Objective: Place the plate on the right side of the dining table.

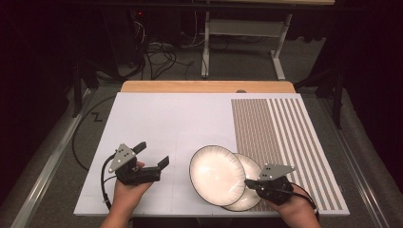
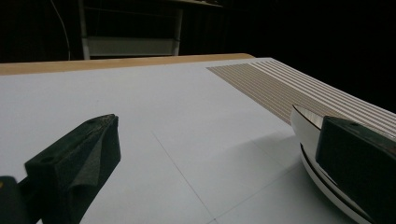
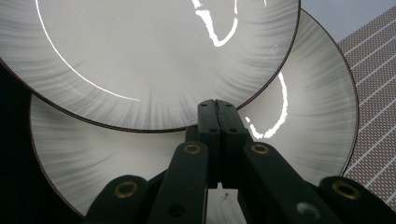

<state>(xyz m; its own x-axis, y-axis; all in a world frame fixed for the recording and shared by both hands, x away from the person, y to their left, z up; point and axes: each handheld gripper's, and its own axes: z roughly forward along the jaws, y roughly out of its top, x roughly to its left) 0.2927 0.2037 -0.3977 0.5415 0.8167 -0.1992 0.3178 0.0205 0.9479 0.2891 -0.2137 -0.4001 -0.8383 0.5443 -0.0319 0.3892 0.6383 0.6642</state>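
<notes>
White desk (image 1: 157,123), striped mat (image 1: 285,137) at frame right, dark room w/ cables behind; 2 plates: upper plate (image 1: 216,173) overlapping lower plate (image 1: 251,190), lower centre; left hand-held gripper (image 1: 152,154) wide open, empty; right hand-held gripper (image 1: 248,183) closed on upper plate's rim.

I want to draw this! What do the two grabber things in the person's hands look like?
Both grippers, left and right, are black, each with two chunky jaws, a grey three-cornered plate on top and a black cable trailing back. Brass-coloured rivets dot the right one's linkage. The forearms look bare; no sleeves visible.

Upper plate (image 1: 217,174) overlapping lower plate (image 1: 251,190), on the table (image 1: 166,118) near its front-right.
</notes>
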